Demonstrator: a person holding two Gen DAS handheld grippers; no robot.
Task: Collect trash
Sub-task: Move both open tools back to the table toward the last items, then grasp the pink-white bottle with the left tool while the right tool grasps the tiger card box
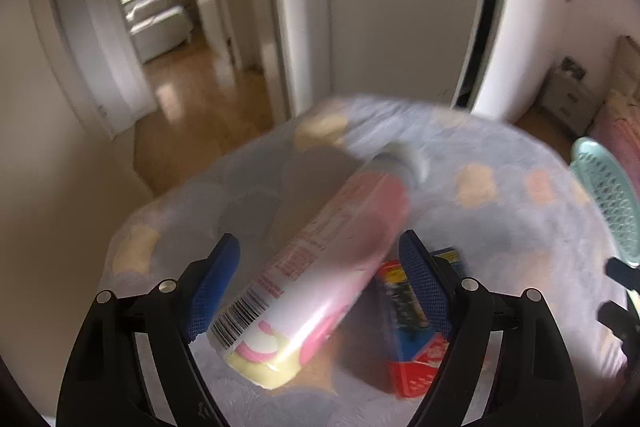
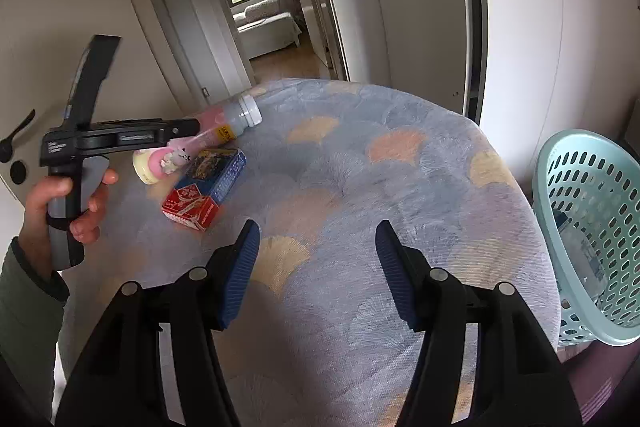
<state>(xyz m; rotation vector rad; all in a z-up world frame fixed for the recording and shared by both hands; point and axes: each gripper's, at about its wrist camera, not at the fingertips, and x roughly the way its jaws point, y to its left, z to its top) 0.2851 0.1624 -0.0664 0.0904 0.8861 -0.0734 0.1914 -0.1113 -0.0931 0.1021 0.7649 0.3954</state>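
Note:
A pink and white plastic bottle with a grey cap lies tilted between the fingers of my left gripper, which is shut on it and holds it above the bed; it also shows in the right wrist view. A red and blue carton lies on the blue patterned bedspread just under the bottle, and it shows in the right wrist view too. My right gripper is open and empty over the bedspread. The left gripper shows at the left of the right wrist view.
A mint green perforated basket stands at the right edge of the bed, with something clear inside; its rim shows in the left wrist view. Beyond the bed are white wardrobe doors and an open doorway to a wooden-floored hall.

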